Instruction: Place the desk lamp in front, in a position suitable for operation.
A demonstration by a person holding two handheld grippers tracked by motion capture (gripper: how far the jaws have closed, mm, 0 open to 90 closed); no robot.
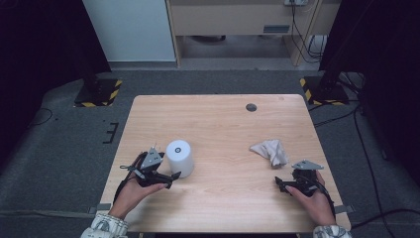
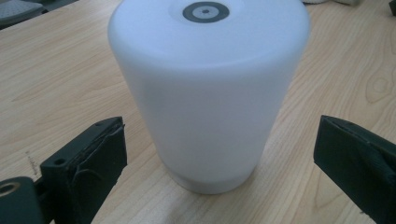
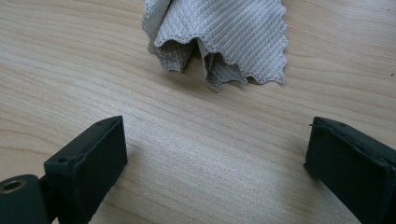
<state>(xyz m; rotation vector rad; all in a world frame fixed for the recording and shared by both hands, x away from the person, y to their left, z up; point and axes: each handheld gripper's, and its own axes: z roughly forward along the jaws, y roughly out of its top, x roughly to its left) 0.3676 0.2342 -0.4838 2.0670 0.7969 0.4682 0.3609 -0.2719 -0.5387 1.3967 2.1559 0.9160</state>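
A white cylinder [image 1: 180, 157] with a grey ring mark on its top stands upright on the wooden table [image 1: 218, 129], left of centre. My left gripper [image 1: 168, 176] sits open just in front of it; in the left gripper view the white cylinder [image 2: 208, 93] stands between and a little beyond the two spread jaws of the left gripper [image 2: 219, 163], untouched. A crumpled grey cloth [image 1: 271, 150] lies at the right. My right gripper [image 1: 283, 184] is open a short way nearer than the cloth [image 3: 219, 37], jaws of the right gripper [image 3: 215, 163] wide apart over bare wood.
A small dark round disc [image 1: 251, 107] is set in the table near its far edge. Beyond the table are grey carpet, two stand bases with yellow-black tape [image 1: 99, 92], cables and a wooden cabinet [image 1: 233, 20].
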